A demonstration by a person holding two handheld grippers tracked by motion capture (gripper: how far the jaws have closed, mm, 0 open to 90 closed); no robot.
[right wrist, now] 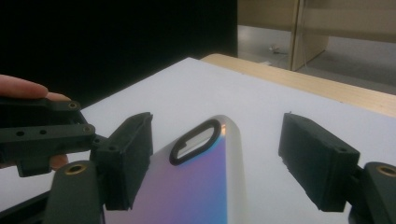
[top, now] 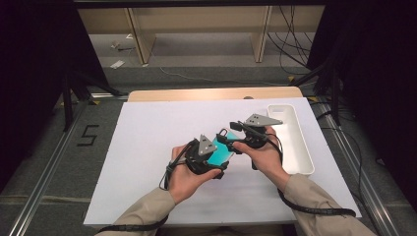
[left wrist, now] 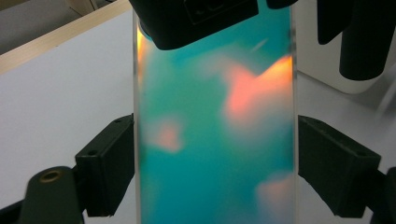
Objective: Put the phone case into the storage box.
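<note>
Phone case, teal and iridescent, sits between your two hands above the middle of the table.

Left tongs: pads clamp the case across its long edges, one pad on each side, as the left gripper view shows. Narrow opening, set by the case's width. This is your only hold.

Right tongs: jaws stand wide around the camera-cutout end of the case. In the right gripper view the left pad is near the edge or just touching; the right pad stands clearly apart. Nothing gripped yet.

Risks from here:
- The case looks thin and springy. Squeeze harder with the left and it may bow and pop out sideways.
- If the right tongs close off-centre, one pad meets the case first and levers it round in the left grip.
- A pad landing on the camera cutout gets little purchase and may slip.
- Let go on the left before the right has bitten and the case drops to the table, short of the white tray beyond your right tongs.
</note>
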